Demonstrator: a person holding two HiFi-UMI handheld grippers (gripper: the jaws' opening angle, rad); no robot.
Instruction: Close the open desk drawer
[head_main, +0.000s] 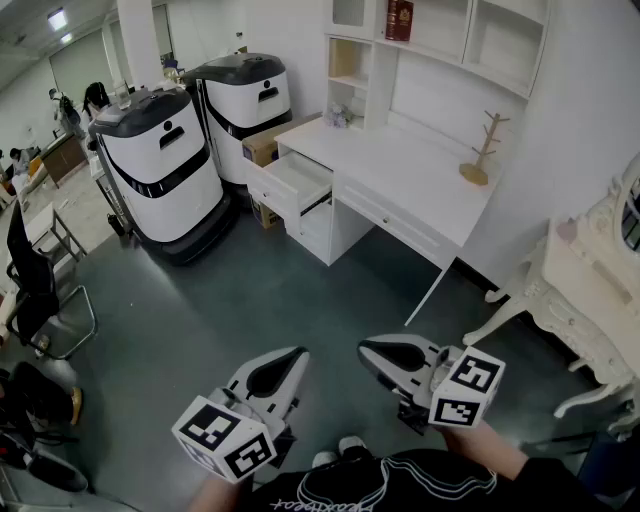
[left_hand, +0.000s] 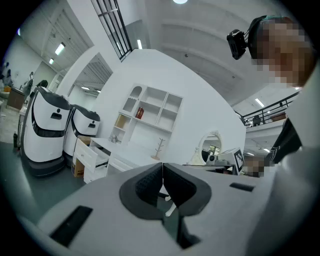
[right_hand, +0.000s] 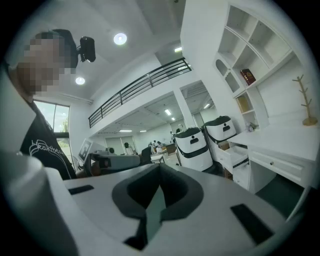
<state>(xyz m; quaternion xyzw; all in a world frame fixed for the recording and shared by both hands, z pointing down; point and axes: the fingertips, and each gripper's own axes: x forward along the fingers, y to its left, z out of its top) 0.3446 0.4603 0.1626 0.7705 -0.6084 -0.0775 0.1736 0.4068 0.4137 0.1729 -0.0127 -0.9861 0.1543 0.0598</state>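
A white desk (head_main: 420, 175) stands against the far wall, and its top left drawer (head_main: 292, 182) is pulled out and open. Both grippers are held low in the head view, well short of the desk and over the grey floor. My left gripper (head_main: 296, 354) is shut with nothing in it, and its jaws meet at the tip. My right gripper (head_main: 366, 349) is also shut and empty. In the left gripper view the open drawer (left_hand: 91, 155) is far off to the left of the shut jaws. The right gripper view has the drawer (right_hand: 235, 155) at the right, far away.
Two tall white-and-black machines (head_main: 162, 170) (head_main: 245, 95) stand left of the desk, with a cardboard box (head_main: 266, 146) between them and the drawer. A black chair (head_main: 35, 290) is at the left, a white ornate table (head_main: 585, 295) at the right. A wooden stand (head_main: 482, 150) sits on the desk.
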